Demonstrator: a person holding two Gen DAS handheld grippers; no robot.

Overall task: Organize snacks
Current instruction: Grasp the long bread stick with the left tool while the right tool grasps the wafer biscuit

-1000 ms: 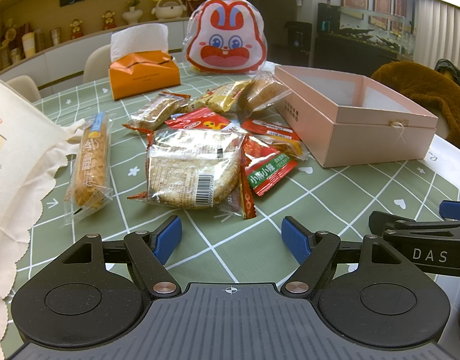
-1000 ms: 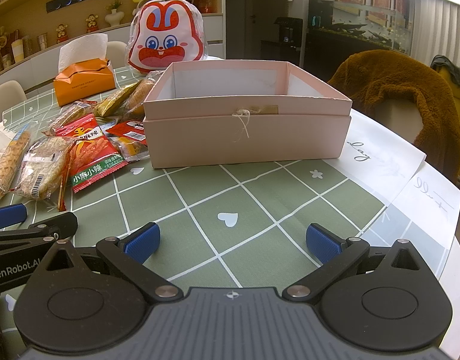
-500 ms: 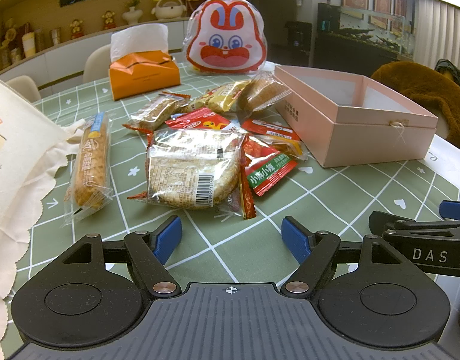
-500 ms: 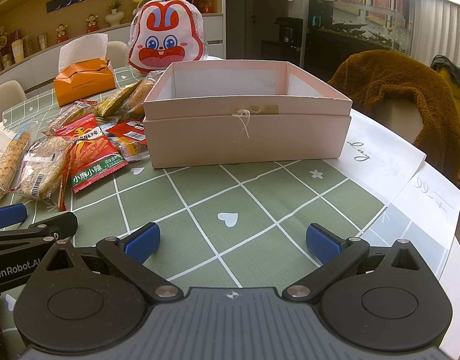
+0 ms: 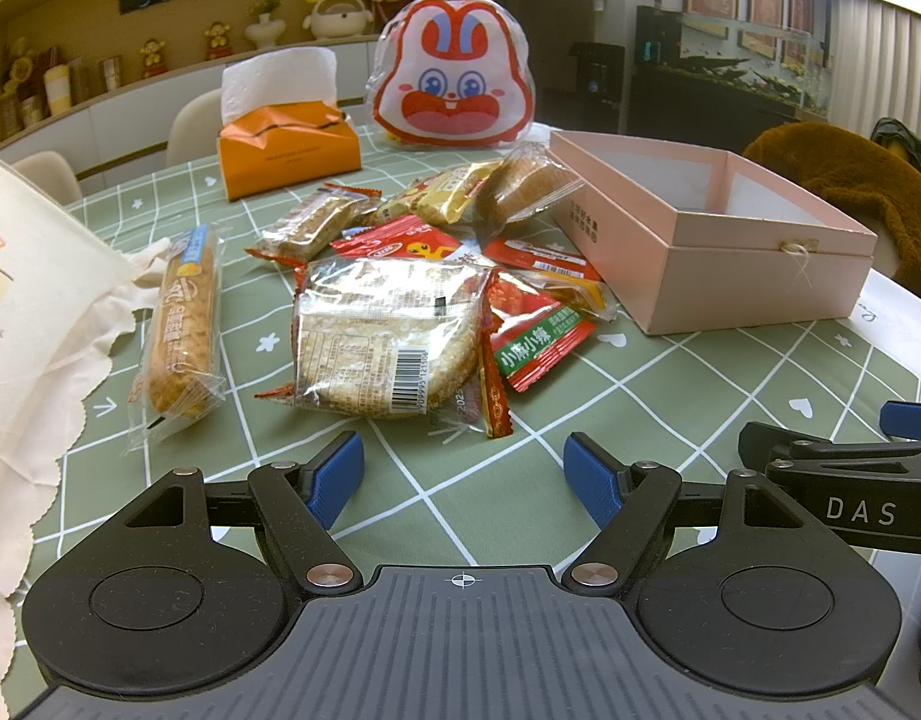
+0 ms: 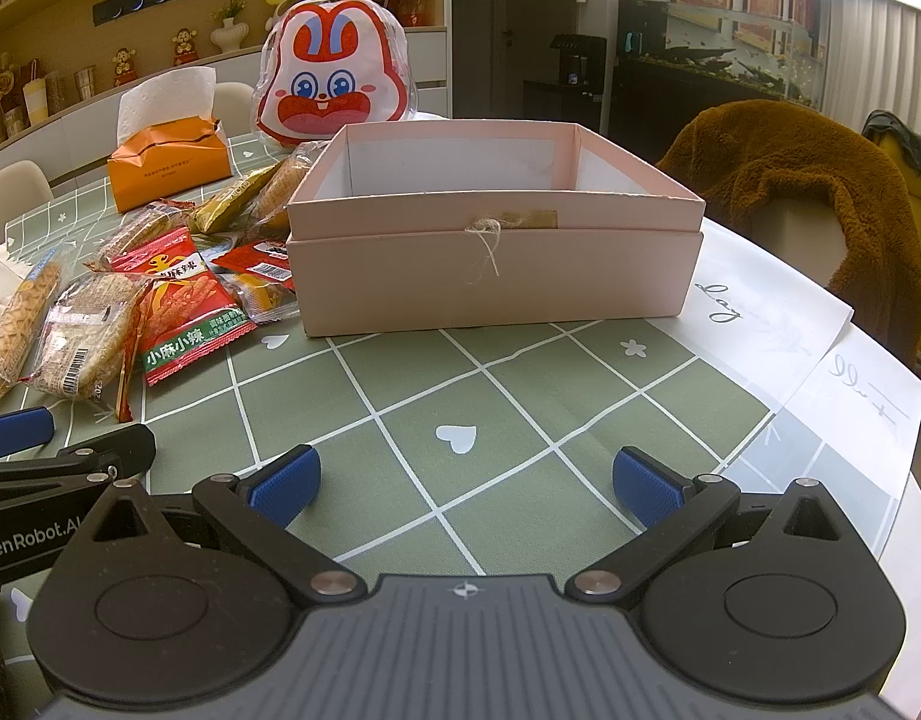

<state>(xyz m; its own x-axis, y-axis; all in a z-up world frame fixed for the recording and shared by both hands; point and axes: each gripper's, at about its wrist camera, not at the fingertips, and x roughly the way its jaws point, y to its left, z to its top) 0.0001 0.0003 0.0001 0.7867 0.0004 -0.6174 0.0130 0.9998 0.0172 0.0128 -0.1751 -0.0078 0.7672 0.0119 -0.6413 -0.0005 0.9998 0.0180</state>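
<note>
Two views. Left wrist: my left tongs (image 5: 463, 468) gape, holding nothing; the clear cracker packet (image 5: 388, 342) lies straight ahead, pink box (image 5: 754, 276) off right. Right wrist: right tongs (image 6: 463, 483) also released, box (image 6: 496, 282) dead ahead, so left is nearer the snacks

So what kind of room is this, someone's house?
Most likely a home dining or living room. A round table with a green checked tablecloth holds snacks and an orange tissue box, white chairs stand behind it, and wall shelves carry little figurines.
</note>
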